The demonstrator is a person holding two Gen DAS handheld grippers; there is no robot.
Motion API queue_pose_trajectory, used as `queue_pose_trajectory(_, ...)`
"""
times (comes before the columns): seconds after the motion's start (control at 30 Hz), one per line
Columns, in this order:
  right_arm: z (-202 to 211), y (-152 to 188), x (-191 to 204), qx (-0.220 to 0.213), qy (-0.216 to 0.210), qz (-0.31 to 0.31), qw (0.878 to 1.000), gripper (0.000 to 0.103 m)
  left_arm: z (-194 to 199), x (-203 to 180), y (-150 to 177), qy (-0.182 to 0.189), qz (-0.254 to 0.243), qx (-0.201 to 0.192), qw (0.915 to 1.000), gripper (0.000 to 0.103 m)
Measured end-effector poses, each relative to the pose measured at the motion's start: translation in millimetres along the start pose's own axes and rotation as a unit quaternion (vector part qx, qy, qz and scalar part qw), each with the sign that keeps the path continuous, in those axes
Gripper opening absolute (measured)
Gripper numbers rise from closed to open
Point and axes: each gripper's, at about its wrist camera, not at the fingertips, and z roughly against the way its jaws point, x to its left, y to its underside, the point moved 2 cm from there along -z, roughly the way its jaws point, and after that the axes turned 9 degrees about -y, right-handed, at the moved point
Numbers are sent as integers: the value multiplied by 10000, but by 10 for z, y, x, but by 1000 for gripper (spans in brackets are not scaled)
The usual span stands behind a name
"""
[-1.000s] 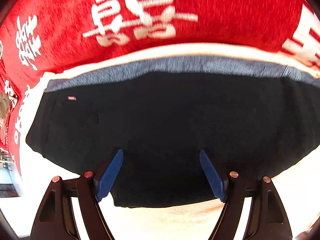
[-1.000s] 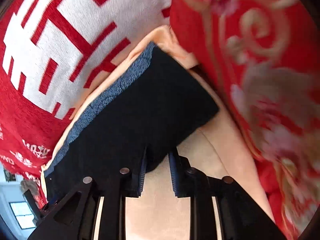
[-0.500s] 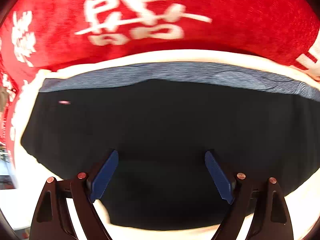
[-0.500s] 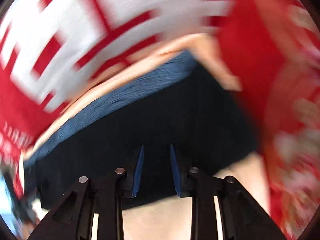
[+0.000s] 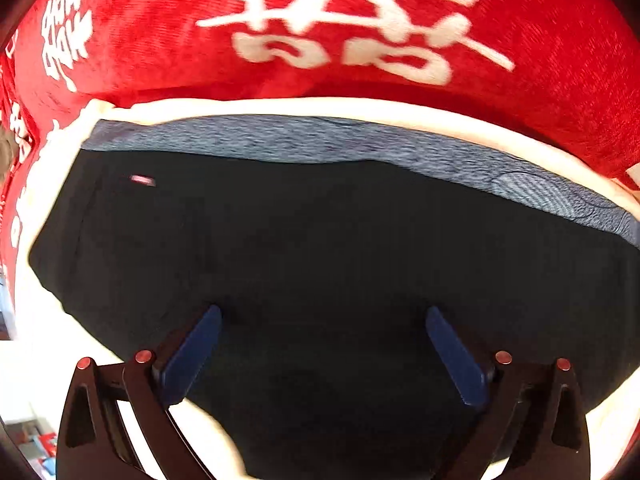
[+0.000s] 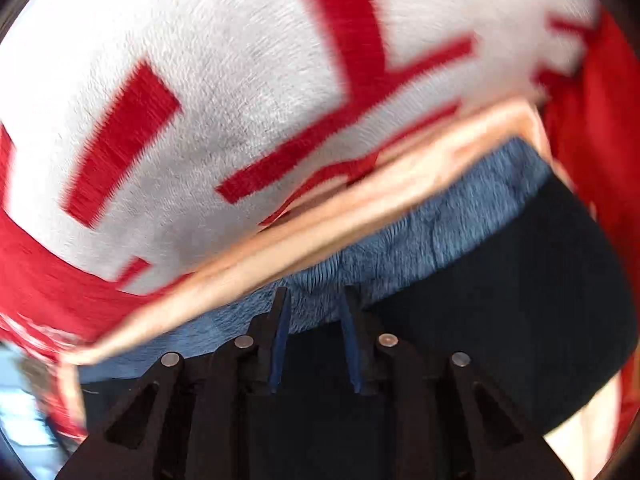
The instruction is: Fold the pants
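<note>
Red blanket [image 5: 168,32] with white characters backs the left view, where black pants [image 5: 320,240] lie folded on a cream sheet [image 5: 400,108] under the wide-open left gripper [image 5: 323,316]. Right view: the right gripper [image 6: 314,300], jaws narrowly apart and empty, hovers over the pants' blue-grey edge [image 6: 420,240].

Lying on one pale peach sheet [image 5: 360,106]: one pair of black pants [image 5: 320,248] with one blue-grey inner band [image 5: 320,140] and one small pink label [image 5: 142,180]. Bordering that sheet: one red-and-white blanket [image 5: 320,20]. Hovering over the pants: two grippers, left gripper [image 5: 322,312] and right gripper [image 6: 316,294].
</note>
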Motion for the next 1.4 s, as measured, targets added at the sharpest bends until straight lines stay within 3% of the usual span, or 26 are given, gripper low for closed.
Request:
queue_pose_trajectory(0.1, -28, 514, 343, 546, -905, 178, 9942, 35, 117, 383, -67, -114, -167, -287, 9994, 103)
queue_pose_trajectory(0.17, -159, 1067, 691, 1032, -1535, 243, 9824, 47, 131, 711, -143, -257, -259, -465, 9983, 103)
queue_pose_trajectory(0.23, -360, 1646, 1013, 1538, -2052, 133, 9665, 48, 37, 1042, -211, -483, -333, -549, 9968, 103)
queue_pose_trajectory(0.3, -543, 2108, 1233, 1883, -2406, -21, 9522, 48, -167, 1384, -290, -859, -381, -522, 9942, 103)
queue_pose_trajectory(0.4, -947, 2666, 1463, 2032, -2607, -382, 9430, 48, -600, 1860, -294, -1315, -438, -290, 9899, 103)
queue_pose_trajectory(0.47, -1204, 2924, 1389, 1952, -2554, -702, 9443, 48, -668, 2092, -250, -558, -178, -343, 9977, 103)
queue_pose_trajectory(0.63, -1354, 2976, 1449, 1451, -2552, -646, 9538, 49, -771, 2230, -254, -56, -241, -440, 9987, 103)
queue_pose_trajectory(0.8, -1348, 2847, 1431, 1378, -2458, -956, 9547, 49, -871, 2406, -269, 285, -227, -472, 9982, 103)
queue_pose_trajectory(0.83, -1364, 2826, 1424, 1412, -2394, -1059, 9547, 46, -874, 2415, -276, 286, -277, -476, 9981, 103)
queue_pose_trajectory(0.87, -1337, 2799, 1458, 1422, -2279, -1020, 9578, 31, -888, 2437, -291, 294, -303, -465, 9980, 103)
queue_pose_trajectory(0.97, -1188, 2766, 1597, 1337, -2134, -643, 9656, 17, -923, 2483, -325, 322, -371, -421, 9979, 103)
queue_pose_trajectory(1.07, -1135, 2812, 1564, 1429, -1783, -426, 9726, 20, -938, 2483, -387, 313, -417, -416, 9978, 103)
queue_pose_trajectory(1.13, -1102, 2819, 1452, 1388, -1641, -546, 9751, 32, -912, 2444, -380, 312, -422, -440, 9977, 103)
queue_pose_trajectory(1.17, -1073, 2802, 1388, 1270, -1643, -638, 9761, 33, -918, 2452, -385, 313, -429, -461, 9975, 103)
queue_pose_trajectory(1.3, -1087, 2656, 1226, 955, -2043, -1194, 9669, 33, -892, 2427, -379, 316, -442, -521, 9972, 103)
queue_pose_trajectory(1.4, -1209, 2578, 1237, 1099, -2231, -1350, 9591, 29, -770, 2283, -238, 306, -448, -510, 9972, 103)
